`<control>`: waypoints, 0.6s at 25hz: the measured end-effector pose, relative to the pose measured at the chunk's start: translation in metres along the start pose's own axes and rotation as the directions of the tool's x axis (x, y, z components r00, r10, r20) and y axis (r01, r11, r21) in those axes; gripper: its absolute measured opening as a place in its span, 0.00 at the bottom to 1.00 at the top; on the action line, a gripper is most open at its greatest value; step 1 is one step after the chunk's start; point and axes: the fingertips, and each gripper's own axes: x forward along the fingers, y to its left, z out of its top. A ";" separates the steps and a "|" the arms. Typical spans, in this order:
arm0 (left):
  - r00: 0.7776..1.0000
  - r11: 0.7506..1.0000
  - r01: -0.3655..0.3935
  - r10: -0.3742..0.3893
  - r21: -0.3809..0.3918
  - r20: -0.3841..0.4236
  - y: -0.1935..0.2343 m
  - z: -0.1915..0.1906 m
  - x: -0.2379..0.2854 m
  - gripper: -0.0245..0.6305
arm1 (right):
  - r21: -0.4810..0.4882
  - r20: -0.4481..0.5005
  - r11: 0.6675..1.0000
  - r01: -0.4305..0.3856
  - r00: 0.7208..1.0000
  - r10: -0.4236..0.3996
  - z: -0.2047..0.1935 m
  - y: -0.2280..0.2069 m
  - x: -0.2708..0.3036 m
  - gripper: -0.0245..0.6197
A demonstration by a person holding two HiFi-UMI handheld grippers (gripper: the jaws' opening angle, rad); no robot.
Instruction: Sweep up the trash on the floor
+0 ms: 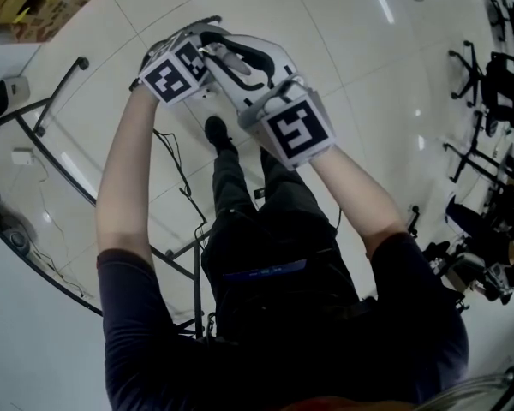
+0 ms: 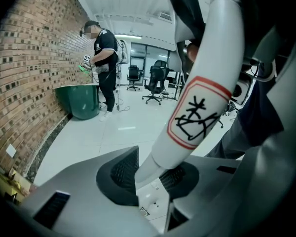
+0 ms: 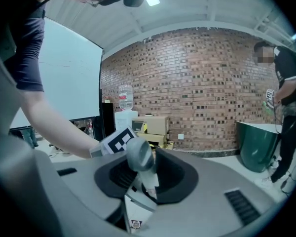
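A thick white pole point(image 2: 200, 98) with a red-bordered label of black marks runs down between the jaws of my left gripper point(image 2: 150, 179), and its narrowed lower end sits between the dark pads. My right gripper point(image 3: 143, 181) is shut on a white handle with a rounded grey cap point(image 3: 139, 154). Whether both are one tool I cannot tell. In the head view both grippers are held close together in front of my body, the left marker cube point(image 1: 173, 71) beside the right marker cube point(image 1: 298, 128). No trash shows on the glossy white floor point(image 1: 368, 58).
A person point(image 2: 103, 65) stands beside a green bin point(image 2: 81, 100) at the brick wall. Office chairs point(image 2: 155, 83) stand further back and others at the head view's right point(image 1: 488, 84). A black metal rail frame point(image 1: 60, 92) and a cable point(image 1: 167, 144) lie to my left. Cardboard boxes point(image 3: 155, 127) sit by the wall.
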 end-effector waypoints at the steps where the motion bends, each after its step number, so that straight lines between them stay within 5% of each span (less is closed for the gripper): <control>1: 1.000 1.000 0.002 -0.002 0.002 -0.003 -0.002 0.000 0.000 0.17 | 0.002 -0.002 1.000 -0.003 1.000 0.004 0.000 0.001 -0.001 0.21; 15: 0.998 0.999 0.042 -0.042 0.008 -0.045 -0.025 0.003 -0.024 0.16 | 0.019 0.006 0.997 -0.073 0.997 0.073 0.022 0.018 -0.011 0.21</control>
